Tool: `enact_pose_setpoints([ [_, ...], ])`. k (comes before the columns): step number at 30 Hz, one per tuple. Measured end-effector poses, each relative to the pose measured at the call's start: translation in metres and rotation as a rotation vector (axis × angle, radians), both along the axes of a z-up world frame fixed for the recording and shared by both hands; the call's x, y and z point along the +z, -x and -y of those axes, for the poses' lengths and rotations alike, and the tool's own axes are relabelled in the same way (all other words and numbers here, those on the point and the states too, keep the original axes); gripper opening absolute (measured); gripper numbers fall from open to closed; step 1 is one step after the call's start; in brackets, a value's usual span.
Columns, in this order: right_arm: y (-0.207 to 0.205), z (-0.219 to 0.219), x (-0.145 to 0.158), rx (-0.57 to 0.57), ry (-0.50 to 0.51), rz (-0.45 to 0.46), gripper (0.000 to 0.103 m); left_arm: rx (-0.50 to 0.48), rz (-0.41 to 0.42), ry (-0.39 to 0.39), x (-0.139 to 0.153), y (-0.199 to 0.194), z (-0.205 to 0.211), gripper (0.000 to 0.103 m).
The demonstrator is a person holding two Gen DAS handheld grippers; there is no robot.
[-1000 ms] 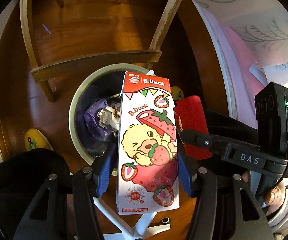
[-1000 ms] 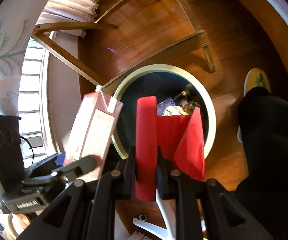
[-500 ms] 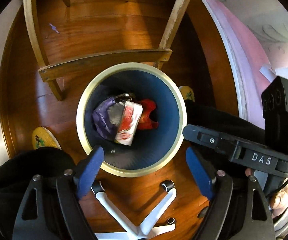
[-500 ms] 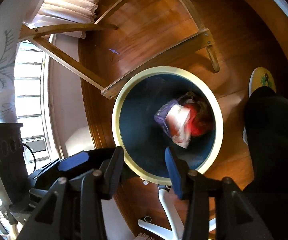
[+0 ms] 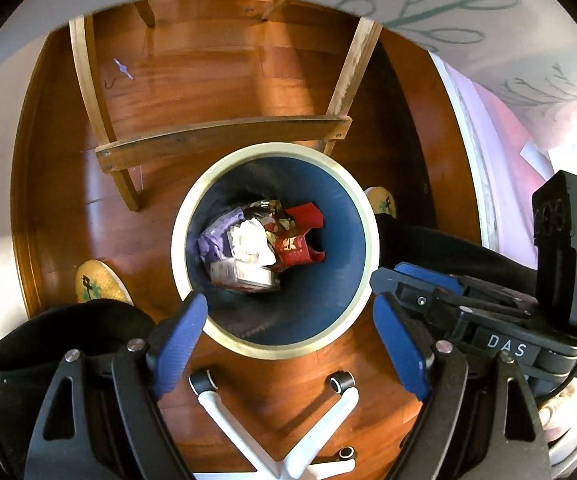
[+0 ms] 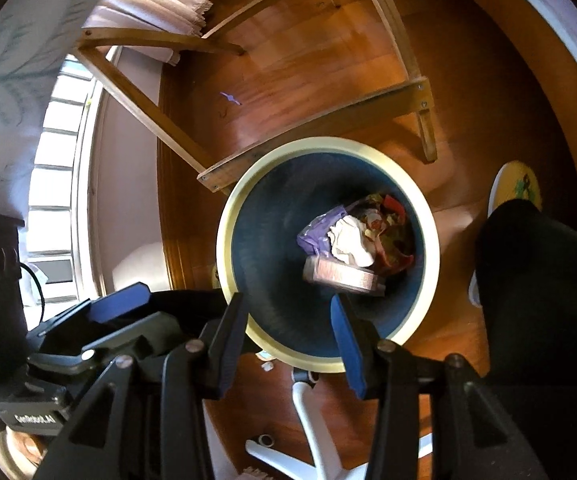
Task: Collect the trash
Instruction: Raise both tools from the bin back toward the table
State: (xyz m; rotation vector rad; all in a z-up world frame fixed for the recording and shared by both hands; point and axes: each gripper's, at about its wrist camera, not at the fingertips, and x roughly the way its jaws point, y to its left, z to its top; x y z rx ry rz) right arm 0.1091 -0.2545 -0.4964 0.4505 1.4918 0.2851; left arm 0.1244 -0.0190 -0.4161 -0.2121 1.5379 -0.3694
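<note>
I am holding my left gripper [image 5: 290, 338] and right gripper [image 6: 288, 330] open and empty over the blue bin [image 5: 340, 200], the milk carton [image 5: 244, 276] lying inside at six o'clock of the crumpled tissue [image 5: 252, 240]

Trash bin [image 5: 274, 350] on wooden floor [image 5: 216, 80]

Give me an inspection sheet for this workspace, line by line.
Surface: wooden floor, bare around the bin.
Job's things: trash bin holds the red box, a carton, white paper and a purple wrapper.
Clutter: small scraps by the bin.
Grippers: left gripper and right gripper open, empty.
Cables: black cable on the right gripper.
Surroundings: wooden chair, white chair base, yellow slipper.
</note>
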Motion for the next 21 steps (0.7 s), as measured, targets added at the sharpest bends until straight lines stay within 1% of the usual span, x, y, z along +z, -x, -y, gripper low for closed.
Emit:
enact_pose_setpoints([
  [6,0.008,-0.003,0.027,0.034,0.051,0.067,0.043,-0.042,0.019,-0.009,0.018,0.013,0.005,0.084],
  [8,0.012,-0.004,0.040,0.049,0.075,0.096,0.043,-0.062,0.034,-0.011,0.030,0.019,0.007,0.084],
  [12,0.021,-0.002,0.067,0.072,0.089,0.157,0.043,-0.088,0.066,0.005,0.056,0.030,0.009,0.084],
  [15,0.027,0.003,0.090,0.080,0.097,0.208,0.043,-0.106,0.102,0.013,0.083,0.037,0.009,0.084],
  [18,0.029,0.011,0.117,0.084,0.111,0.262,0.043,-0.122,0.158,0.013,0.116,0.042,0.008,0.084],
  [21,0.029,0.018,0.154,0.088,0.123,0.329,0.043,-0.142,0.227,0.009,0.159,0.046,0.006,0.084],
])
